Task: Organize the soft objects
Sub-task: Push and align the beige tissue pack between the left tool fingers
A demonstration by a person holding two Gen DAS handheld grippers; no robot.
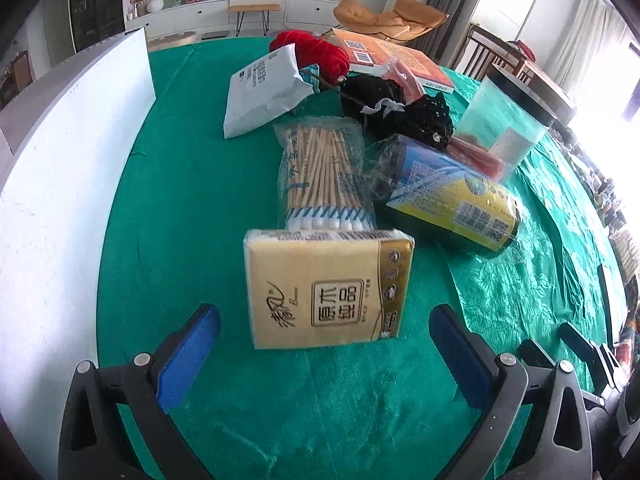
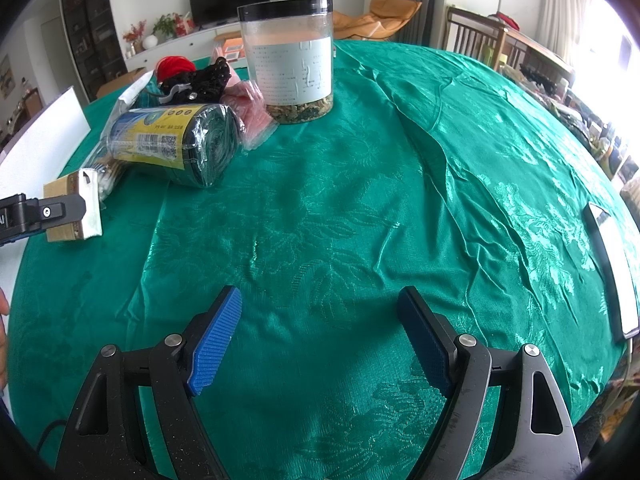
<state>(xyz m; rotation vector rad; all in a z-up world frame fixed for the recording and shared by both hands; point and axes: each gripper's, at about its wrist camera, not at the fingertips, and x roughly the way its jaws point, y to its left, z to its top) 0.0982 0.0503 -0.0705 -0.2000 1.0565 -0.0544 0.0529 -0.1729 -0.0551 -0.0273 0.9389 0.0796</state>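
My left tool (image 1: 324,320) is spread around the tissue pack (image 1: 326,288) on the bench (image 1: 168,184); my right tool (image 2: 320,320) is spread, empty. The jar (image 2: 290,58) holds dried bits at its bottom.

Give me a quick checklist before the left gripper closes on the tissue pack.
1. Left gripper open wide enough for the tissue pack: ok.
2. Pack lined up between the fingers: ok, centred in the left wrist view.
3. Fingers far enough along the pack: not ok, only its near end sits between the pads.
4. Cotton swab bag out of the grip: ok, it lies beyond the pack.
5. Right gripper out of the way: ok, open over bare green tablecloth.
6. Pack lying flat on the cloth: cannot tell.
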